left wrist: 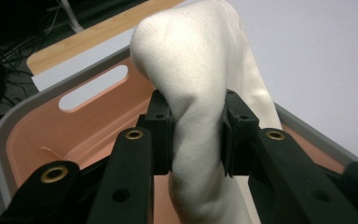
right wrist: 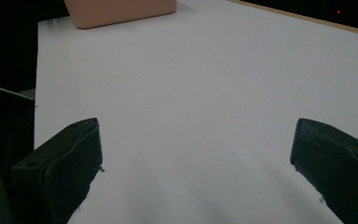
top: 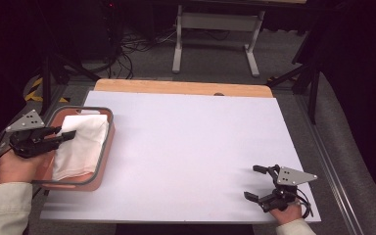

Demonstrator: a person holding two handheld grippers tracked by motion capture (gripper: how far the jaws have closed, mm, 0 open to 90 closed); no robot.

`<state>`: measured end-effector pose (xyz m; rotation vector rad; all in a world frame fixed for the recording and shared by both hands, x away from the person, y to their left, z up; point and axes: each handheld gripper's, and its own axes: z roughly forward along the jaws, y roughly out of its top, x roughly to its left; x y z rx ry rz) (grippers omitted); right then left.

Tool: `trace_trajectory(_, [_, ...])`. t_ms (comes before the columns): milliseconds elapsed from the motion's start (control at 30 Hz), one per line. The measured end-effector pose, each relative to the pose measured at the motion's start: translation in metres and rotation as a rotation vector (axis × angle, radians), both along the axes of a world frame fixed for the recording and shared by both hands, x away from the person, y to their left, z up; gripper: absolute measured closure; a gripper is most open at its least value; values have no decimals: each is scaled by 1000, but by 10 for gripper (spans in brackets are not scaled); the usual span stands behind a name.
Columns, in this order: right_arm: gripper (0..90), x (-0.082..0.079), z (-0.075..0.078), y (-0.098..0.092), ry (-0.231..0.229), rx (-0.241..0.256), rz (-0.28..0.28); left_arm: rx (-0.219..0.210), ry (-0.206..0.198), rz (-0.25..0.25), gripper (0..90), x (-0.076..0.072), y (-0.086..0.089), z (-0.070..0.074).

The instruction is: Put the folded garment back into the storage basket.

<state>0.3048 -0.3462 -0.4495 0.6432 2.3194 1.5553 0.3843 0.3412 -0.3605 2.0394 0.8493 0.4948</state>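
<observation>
Your left tongs (top: pixel 67 135) pinched the white cloth (top: pixel 81 145), which lay in the pink basket (top: pixel 105 152) at the left edge of the surface (top: pixel 191 147). Your right tongs (top: pixel 253 182) were spread wide, low over the surface near its right corner, well apart from the basket

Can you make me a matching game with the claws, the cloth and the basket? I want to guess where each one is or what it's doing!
Things:
1. left claw
2. right claw
3. white cloth
4. pink basket

Places or states:
A. open, over the bare white table
B. lying inside the basket, pinched at one fold
C. shut on the cloth
D. sitting at the table's left edge, with a grey rim

Right pairs: 1-C, 2-A, 3-B, 4-D
</observation>
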Motion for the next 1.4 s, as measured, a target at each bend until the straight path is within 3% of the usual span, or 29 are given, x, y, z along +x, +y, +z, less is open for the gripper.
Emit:
trace_trajectory(333, [25,0,0,0,-1,1,1,5,52,-18,692,0,2,-3])
trace_trajectory(800, [25,0,0,0,1,0,1,4,49,24,665,6,3,-9])
trace_trajectory(933, [25,0,0,0,1,1,3,-8,37,62,584,6,4,-8])
trace_trajectory(1100, [25,0,0,0,3,0,4,-20,16,105,317,6,5,-7])
trace_trajectory(1400, [25,0,0,0,4,-1,4,-30,-20,114,193,3,2,-2])
